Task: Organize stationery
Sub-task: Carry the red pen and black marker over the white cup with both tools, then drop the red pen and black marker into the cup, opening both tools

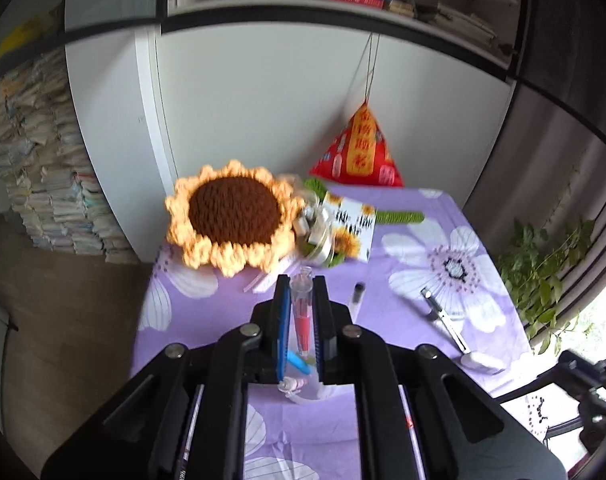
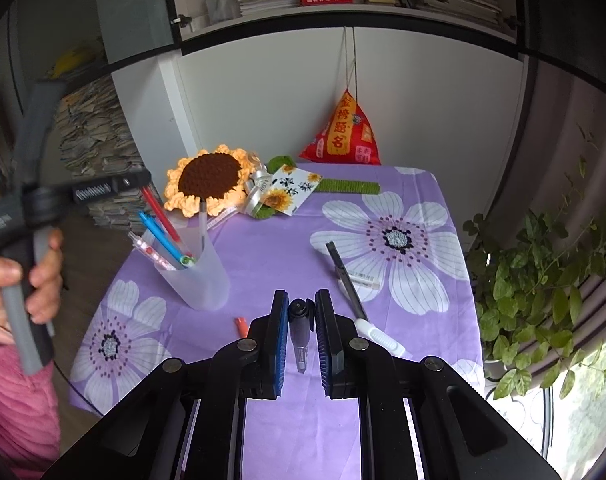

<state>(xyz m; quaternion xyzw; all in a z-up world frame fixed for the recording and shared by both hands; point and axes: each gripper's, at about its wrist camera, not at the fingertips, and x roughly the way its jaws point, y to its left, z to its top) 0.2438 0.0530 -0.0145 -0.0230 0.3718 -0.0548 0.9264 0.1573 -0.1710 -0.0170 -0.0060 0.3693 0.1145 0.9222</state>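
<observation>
I see a frosted pen cup (image 2: pixel 199 276) standing upright on the purple cloth, with red, blue and clear pens leaning out of it. A red pen (image 1: pixel 303 316) and a dark pen (image 2: pixel 300 330) are held lengthwise. A utility knife (image 2: pixel 349 280) lies flat, an orange cap (image 2: pixel 241 325) nearby.

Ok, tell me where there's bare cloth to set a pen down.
Free: the purple tablecloth between the pen cup and the utility knife, and its far right corner. Crowded: around the crochet sunflower and card.
</observation>
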